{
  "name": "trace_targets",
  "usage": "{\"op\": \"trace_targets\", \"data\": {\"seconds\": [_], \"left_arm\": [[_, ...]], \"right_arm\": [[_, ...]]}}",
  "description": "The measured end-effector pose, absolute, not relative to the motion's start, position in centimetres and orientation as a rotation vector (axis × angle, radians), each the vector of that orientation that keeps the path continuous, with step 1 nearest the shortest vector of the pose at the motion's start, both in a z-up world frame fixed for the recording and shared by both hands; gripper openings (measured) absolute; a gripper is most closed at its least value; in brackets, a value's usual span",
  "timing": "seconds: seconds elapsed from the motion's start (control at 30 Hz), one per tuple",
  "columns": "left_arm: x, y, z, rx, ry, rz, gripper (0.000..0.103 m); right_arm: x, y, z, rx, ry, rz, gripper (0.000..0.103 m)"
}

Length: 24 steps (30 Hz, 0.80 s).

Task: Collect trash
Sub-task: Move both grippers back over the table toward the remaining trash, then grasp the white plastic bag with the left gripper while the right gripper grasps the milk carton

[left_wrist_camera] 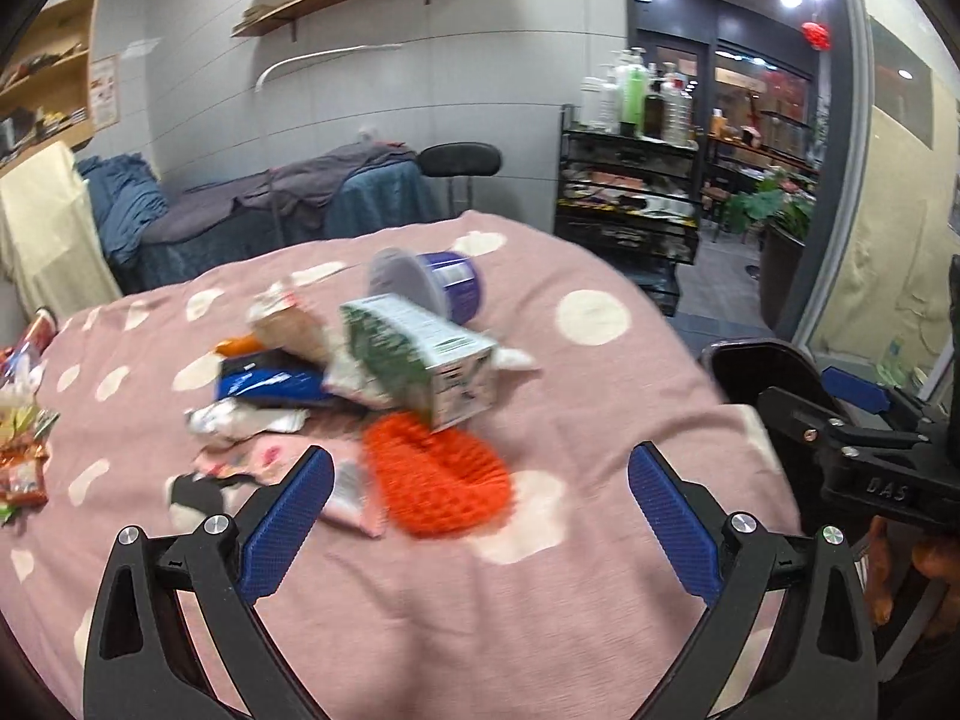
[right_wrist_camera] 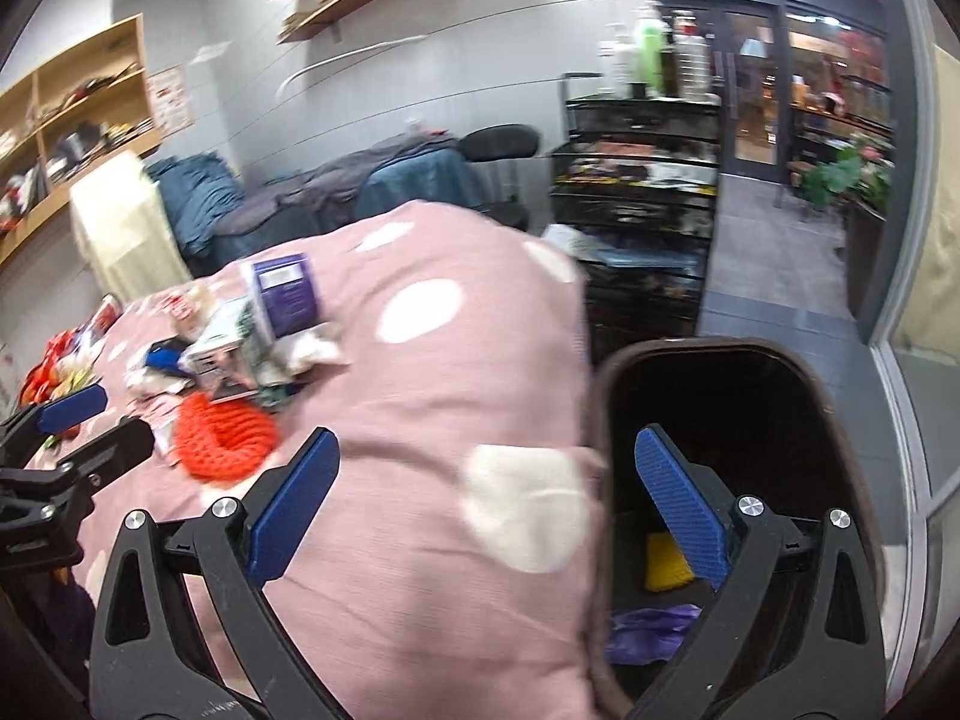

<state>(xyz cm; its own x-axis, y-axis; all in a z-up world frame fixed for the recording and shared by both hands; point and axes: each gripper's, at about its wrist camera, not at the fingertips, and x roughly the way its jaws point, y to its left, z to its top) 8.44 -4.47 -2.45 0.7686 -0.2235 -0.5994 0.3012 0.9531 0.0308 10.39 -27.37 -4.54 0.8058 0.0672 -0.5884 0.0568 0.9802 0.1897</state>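
Trash pile [left_wrist_camera: 360,378]: heaped mid-bed on the pink spotted blanket [left_wrist_camera: 600,396], orange net [left_wrist_camera: 438,480] nearest.
Left gripper [left_wrist_camera: 480,516]: jaws spread, nothing held.
Right gripper [right_wrist_camera: 486,498]: jaws spread, nothing held.
Bin [right_wrist_camera: 720,396]: right of bed.

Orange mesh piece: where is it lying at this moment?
In the left wrist view the orange mesh piece lies on the pink dotted blanket, just ahead of the open left gripper, against the near end of the green carton.

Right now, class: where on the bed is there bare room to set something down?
Free: the pink cover between the orange net and the bin. Crowded: the trash pile and the wrappers at the far side.
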Motion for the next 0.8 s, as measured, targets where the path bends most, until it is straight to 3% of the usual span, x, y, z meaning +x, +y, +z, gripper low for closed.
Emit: {"op": "trace_targets", "data": {"seconds": [0.37, 0.63, 0.8], "left_arm": [[10.0, 5.2, -4.7, 0.005, 0.742, -0.14, 0.097], [11.7, 6.0, -4.9, -0.008, 0.783, -0.155, 0.097], [12.9, 6.3, -5.2, -0.017, 0.797, -0.163, 0.093]], "right_arm": [[13.8, -20.4, -4.5, 0.12, 0.7, 0.202, 0.097], [17.4, -16.5, -4.2, 0.089, 0.751, 0.295, 0.097], [20.4, -14.6, -4.2, 0.088, 0.789, 0.332, 0.089]]}}
